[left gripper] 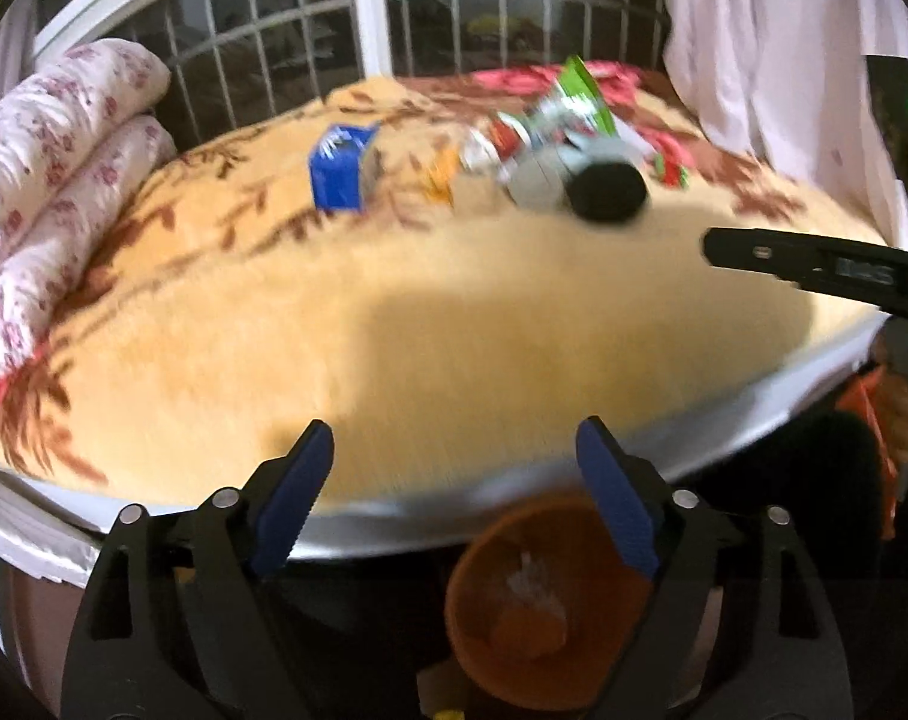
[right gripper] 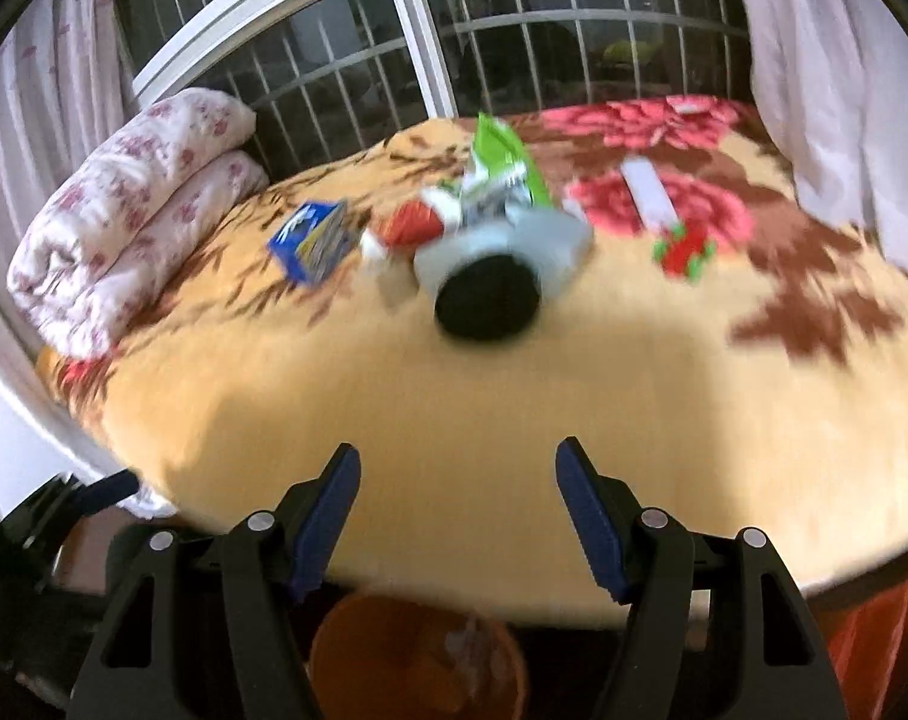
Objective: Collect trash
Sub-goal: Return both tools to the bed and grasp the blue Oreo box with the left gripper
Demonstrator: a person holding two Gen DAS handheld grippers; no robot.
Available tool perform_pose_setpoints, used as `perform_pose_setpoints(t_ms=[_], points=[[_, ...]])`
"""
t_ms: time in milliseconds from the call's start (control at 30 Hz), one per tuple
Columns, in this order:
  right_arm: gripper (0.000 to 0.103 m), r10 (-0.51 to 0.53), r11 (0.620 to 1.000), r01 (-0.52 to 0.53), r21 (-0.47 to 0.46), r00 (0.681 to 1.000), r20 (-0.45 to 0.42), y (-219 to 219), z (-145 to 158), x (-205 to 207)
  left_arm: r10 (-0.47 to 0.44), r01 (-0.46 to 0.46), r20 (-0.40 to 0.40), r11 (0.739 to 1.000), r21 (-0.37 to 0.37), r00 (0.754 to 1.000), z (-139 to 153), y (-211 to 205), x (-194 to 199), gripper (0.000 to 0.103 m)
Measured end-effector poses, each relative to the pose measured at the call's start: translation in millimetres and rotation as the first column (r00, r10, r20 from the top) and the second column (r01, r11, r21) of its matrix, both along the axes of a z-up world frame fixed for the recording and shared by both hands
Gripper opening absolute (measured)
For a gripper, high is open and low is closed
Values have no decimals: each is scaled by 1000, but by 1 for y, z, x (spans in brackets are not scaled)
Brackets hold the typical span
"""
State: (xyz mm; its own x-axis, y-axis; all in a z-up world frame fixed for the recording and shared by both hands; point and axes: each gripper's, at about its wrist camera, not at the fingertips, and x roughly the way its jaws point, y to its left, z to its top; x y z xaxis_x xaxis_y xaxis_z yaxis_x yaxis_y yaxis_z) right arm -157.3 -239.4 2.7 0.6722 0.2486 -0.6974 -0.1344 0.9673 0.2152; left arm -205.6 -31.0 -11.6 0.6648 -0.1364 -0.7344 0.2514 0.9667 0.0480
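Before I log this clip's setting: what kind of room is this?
Most likely a bedroom: a bed under a floral blanket, folded quilts stacked at one end, and a barred window with curtains behind. An orange bin stands below the bed's edge.

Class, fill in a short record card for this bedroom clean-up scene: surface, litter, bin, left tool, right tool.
surface: yellow floral fleece blanket on a bed
litter: blue snack box, green foil packet, red wrapper, grey tub with round black lid, clustered mid-bed
bin: round orange plastic bucket on the floor beside the bed, something pale inside
left tool: open, empty
right tool: open, empty
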Motion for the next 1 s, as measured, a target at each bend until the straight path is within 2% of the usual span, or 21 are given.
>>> perform_pose_setpoints(t_ms=[133, 233, 267, 367, 500, 800, 900, 1000], points=[[67, -28, 1000, 28, -10, 1000, 0, 10, -3, 59, 39, -39, 0, 998, -49, 999, 10, 6, 27, 82], [67, -73, 997, 73, 5, 997, -35, 14, -15, 93, 71, -71, -13, 997, -43, 997, 8, 7, 47, 82], [71, -89, 996, 90, 11, 995, -50, 14, -20, 101, 76, -77, -14, 996, -41, 997, 8, 8, 51, 82], [71, -138, 990, 137, -18, 988, -72, 17, -33, 117, 102, -102, -21, 995, -22, 995, 5, 11, 65, 82], [58, -156, 988, 156, -11, 981, -114, 15, -52, 126, 108, -108, -26, 994, -13, 994, 4, 13, 73, 82], [51, -157, 988, 156, -20, 985, -69, 16, -55, 120, 115, -116, -50, 993, -13, 992, -3, 14, 83, 82], [50, -156, 988, 157, 8, 987, -36, 13, -50, 112, 113, -114, -53, 993, -6, 992, -6, 15, 86, 82], [50, -138, 989, 138, 49, 990, -7, 9, -42, 96, 106, -108, -69, 994, -31, 992, -7, 20, 97, 82]])
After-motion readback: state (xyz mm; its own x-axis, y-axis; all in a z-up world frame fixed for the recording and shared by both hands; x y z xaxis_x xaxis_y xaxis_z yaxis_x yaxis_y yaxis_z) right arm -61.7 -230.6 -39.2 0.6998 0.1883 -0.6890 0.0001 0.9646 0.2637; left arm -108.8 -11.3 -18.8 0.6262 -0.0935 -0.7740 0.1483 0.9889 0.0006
